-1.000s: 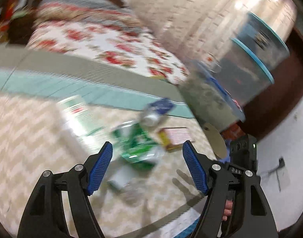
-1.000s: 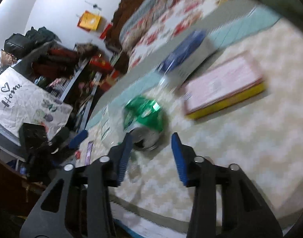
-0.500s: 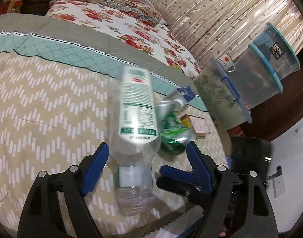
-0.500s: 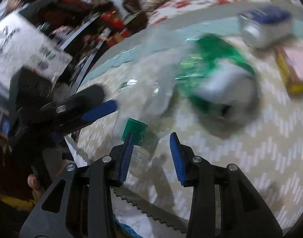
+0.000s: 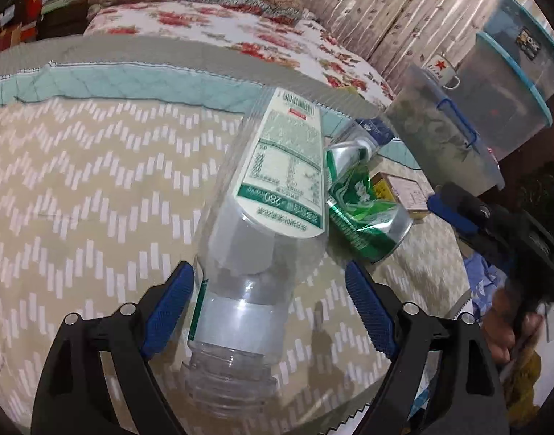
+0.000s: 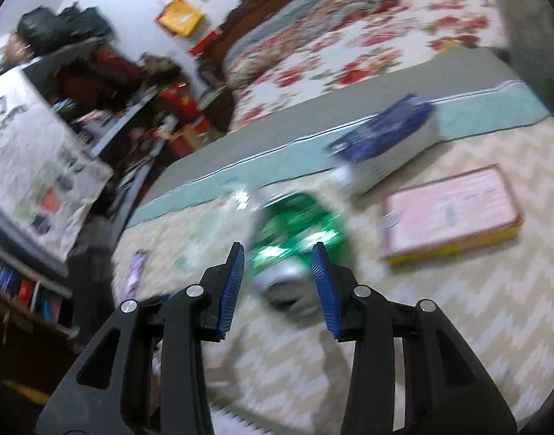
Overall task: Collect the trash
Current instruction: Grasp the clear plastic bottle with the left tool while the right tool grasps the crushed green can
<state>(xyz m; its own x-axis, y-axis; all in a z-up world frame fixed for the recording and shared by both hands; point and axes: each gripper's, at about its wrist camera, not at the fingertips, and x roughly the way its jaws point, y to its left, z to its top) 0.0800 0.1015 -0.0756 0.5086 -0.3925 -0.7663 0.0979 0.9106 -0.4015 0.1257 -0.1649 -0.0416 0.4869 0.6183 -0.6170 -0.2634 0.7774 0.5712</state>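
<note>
Plastic bottle (image 5: 273,224) between left gripper (image 5: 269,311) pads

Your bed (image 5: 77,166) carries a clear bottle (image 5: 273,195); at its three o'clock lie a crushed green can (image 5: 364,214), a yellow-edged box (image 6: 454,214) and a blue-and-white box (image 6: 385,145).

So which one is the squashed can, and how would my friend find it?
Look at the bed with the zigzag cover. Near its edge lies a clear bottle with a white label, and the can is right beside it, with a flat yellow box just beyond. It is the only shiny green thing there, and it is crumpled.
</note>
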